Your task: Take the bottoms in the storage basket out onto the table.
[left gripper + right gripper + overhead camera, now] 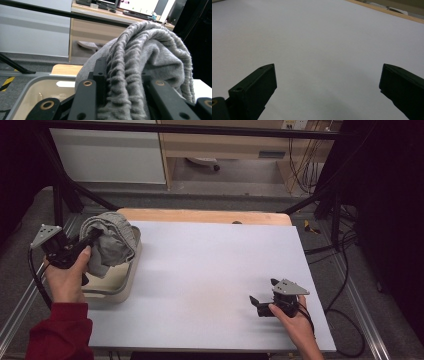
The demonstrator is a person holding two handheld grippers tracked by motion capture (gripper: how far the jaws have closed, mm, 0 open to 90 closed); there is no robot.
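White desk [210,270]: a grey ribbed knit garment [112,240] is being held clamped by the left gripper [92,236] above a beige plastic bin [122,287]; the right gripper [256,303] is being rested wide open.

Left tool [94,236] raised, jaws clamped; right tool [256,304] low, jaws wide apart.

Grey ribbed knit cloth garment [111,240], soft and fuzzy, smooth beige plastic bin [125,282] with faint sheen, matt white tabletop [210,270] edged in pale wood, matt black gripper [260,306] with grey metal plate
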